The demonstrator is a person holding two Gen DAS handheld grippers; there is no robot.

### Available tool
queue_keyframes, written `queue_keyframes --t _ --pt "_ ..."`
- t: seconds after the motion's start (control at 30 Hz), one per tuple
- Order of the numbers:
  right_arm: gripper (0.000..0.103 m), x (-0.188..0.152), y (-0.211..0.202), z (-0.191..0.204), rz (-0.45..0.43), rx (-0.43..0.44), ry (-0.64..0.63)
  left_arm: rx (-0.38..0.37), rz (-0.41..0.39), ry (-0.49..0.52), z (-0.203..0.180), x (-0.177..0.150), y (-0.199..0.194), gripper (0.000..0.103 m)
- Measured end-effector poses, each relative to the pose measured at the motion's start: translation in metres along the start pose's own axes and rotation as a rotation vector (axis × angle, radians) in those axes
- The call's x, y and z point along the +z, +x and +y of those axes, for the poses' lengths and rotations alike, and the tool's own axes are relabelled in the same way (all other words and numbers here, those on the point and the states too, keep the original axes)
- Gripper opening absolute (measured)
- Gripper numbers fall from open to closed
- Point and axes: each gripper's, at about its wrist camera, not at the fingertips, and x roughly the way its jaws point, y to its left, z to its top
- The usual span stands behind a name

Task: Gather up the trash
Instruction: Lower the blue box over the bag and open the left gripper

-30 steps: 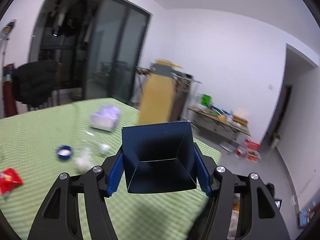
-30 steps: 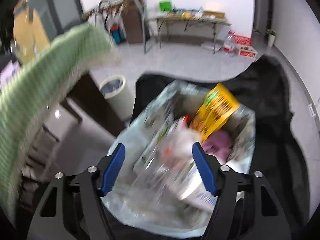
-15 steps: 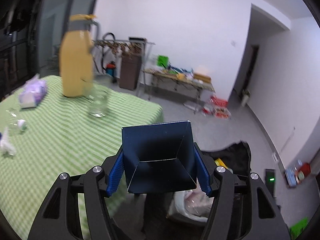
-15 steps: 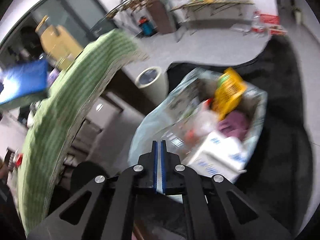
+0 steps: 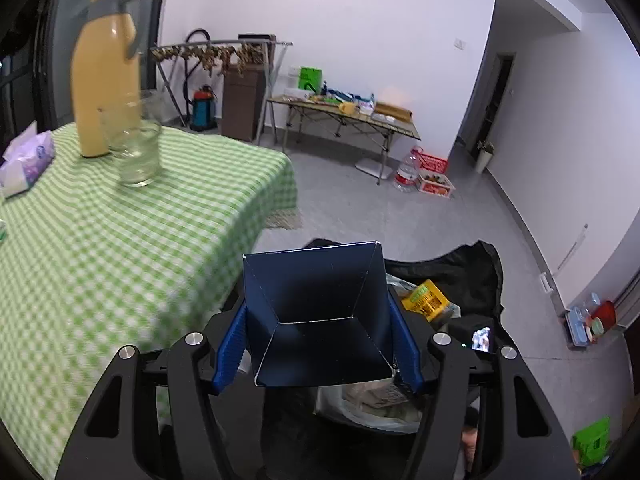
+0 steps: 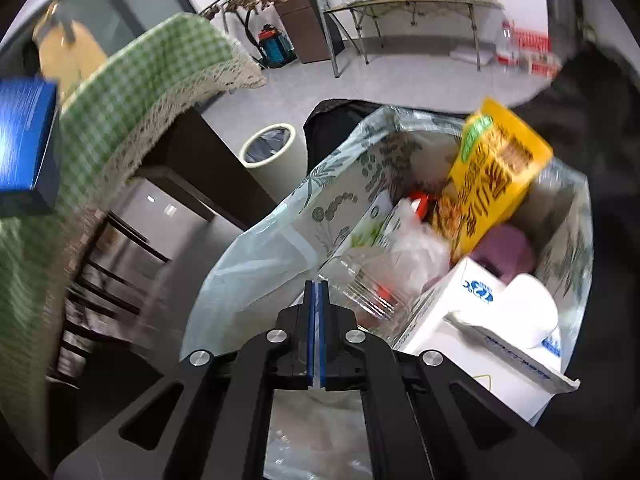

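A green checked tablecloth (image 5: 120,248) is being shown to the left of the left gripper (image 5: 316,344), with a yellow jug (image 5: 106,72) and a clear glass (image 5: 138,152) standing on it far ahead of the fingers and to their left. An open dark blue carton (image 5: 316,316) is being held clamped between the two blue pads (image 5: 230,352) of this gripper, its open mouth turned toward the camera and its long axis running forward along the fingers. Just beyond and below the carton, slightly to the right of the fingers, the trash bag (image 5: 360,412) is being seen only in part, with a yellow packet (image 5: 426,300) poking out beside the right pad.

In the right wrist view, the same blue carton (image 6: 26,148) is being seen far to the left of the right gripper (image 6: 316,332), above the table edge, so it appears not yet to be over the bag's mouth. The right gripper's fingers are being held pressed together, seemingly pinching the near rim of the translucent trash bag (image 6: 256,264), though the plastic in the pinch is hard to make out. Ahead and to the right of these fingers, the bag is being shown already full: a yellow packet (image 6: 496,176), a white box (image 6: 472,320) and crumpled clear plastic (image 6: 404,256).

The coming move is judged to depend on the carton being carried rightward and down over the bag's mouth; the left gripper is the one bearing it.
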Motion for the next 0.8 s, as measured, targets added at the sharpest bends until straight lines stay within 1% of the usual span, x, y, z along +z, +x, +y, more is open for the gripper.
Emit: queue_keyframes --t 0.1,0.13,0.17,0.2,0.23,0.27,0.37,0.43,0.47,0.53,0.67,0.73,0.8 --pt "0.003 0.007 -0.009 -0.009 0.063 0.051 0.033 -0.013 0.020 0.029 -0.011 0.001 0.011 0.060" --pt "0.007 0.009 -0.018 -0.015 0.069 0.071 0.050 -0.016 0.026 0.039 -0.014 0.001 0.013 0.060" --pt "0.021 0.009 -0.028 -0.020 0.054 0.081 0.057 -0.019 0.033 0.051 -0.018 0.002 0.017 0.060" --pt "0.038 0.012 -0.044 -0.025 0.017 0.081 0.060 -0.020 0.040 0.060 -0.021 0.003 0.021 0.060" --pt "0.044 0.015 -0.066 -0.032 -0.040 0.072 0.061 -0.024 0.050 0.070 -0.026 0.004 0.027 0.060" --pt "0.048 0.018 -0.081 -0.038 -0.076 0.067 0.063 -0.029 0.058 0.074 -0.031 0.005 0.032 0.060" --pt "0.048 0.028 -0.127 -0.061 -0.181 0.029 0.094 -0.065 0.094 0.086 -0.049 0.008 0.055 0.060" --pt "0.048 0.029 -0.145 -0.073 -0.219 0.004 0.113 -0.082 0.120 0.115 -0.064 0.009 0.075 0.060" --pt "0.048 0.029 -0.153 -0.081 -0.239 -0.010 0.125 -0.075 0.133 0.144 -0.075 0.008 0.089 0.060" --pt "0.051 0.025 -0.159 -0.090 -0.253 -0.018 0.148 -0.066 0.175 0.176 -0.089 0.006 0.112 0.060" --pt "0.051 0.014 -0.156 -0.100 -0.241 -0.016 0.185 -0.081 0.229 0.216 -0.115 0.006 0.149 0.062" --pt "0.051 0.011 -0.153 -0.103 -0.230 -0.021 0.191 -0.053 0.262 0.263 -0.127 0.004 0.167 0.062" --pt "0.051 0.007 -0.154 -0.105 -0.224 -0.019 0.195 -0.010 0.266 0.289 -0.132 0.002 0.176 0.063"
